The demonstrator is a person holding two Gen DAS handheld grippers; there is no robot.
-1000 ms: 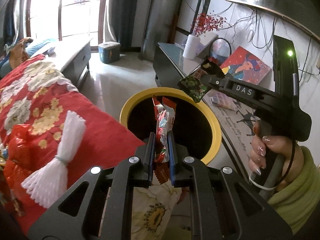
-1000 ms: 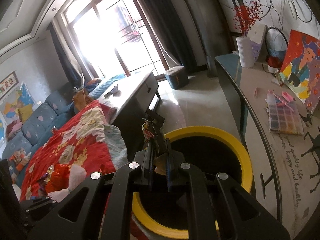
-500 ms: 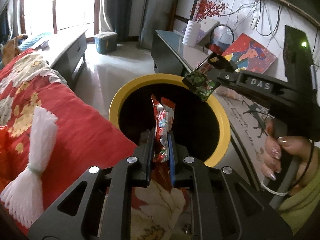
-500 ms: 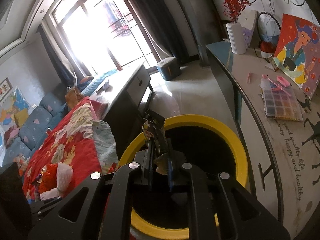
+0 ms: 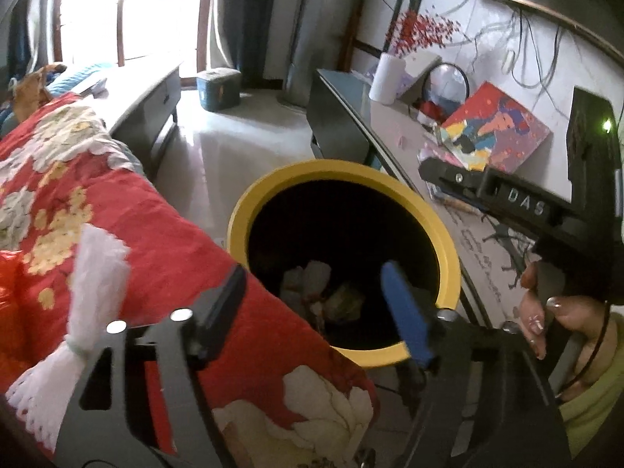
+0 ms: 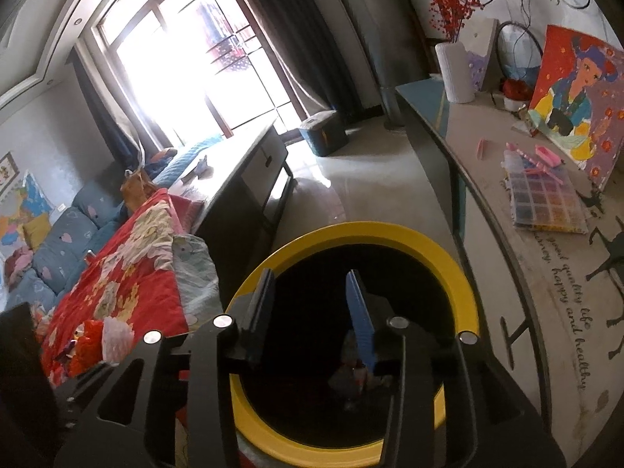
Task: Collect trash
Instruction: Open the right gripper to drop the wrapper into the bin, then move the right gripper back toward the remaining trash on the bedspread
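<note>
Both wrappers dropped from between my fingers into the yellow bin (image 5: pixel 448 241) below; left gripper (image 5: pixel 312 300) and right gripper (image 6: pixel 310 296) were opening, empty. More trash (image 5: pixel 15 296) waited left, on the quilt (image 5: pixel 163 234).

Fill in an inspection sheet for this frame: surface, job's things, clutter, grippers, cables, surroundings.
Surface: red floral quilt beside the bin; pale tiled floor beyond.
Job's things: yellow-rimmed bin with a dark inside; crumpled wrappers lie at its bottom.
Clutter: white foam net sleeve on the quilt; red wrapper pile further along it.
Grippers: left gripper opening, nothing between its fingers; right gripper opening over the bin mouth, also empty.
Cables: loose wires on the wall above the side counter.
Surroundings: counter with a painting, bead box and white vase; bright window; teal box on the floor.
</note>
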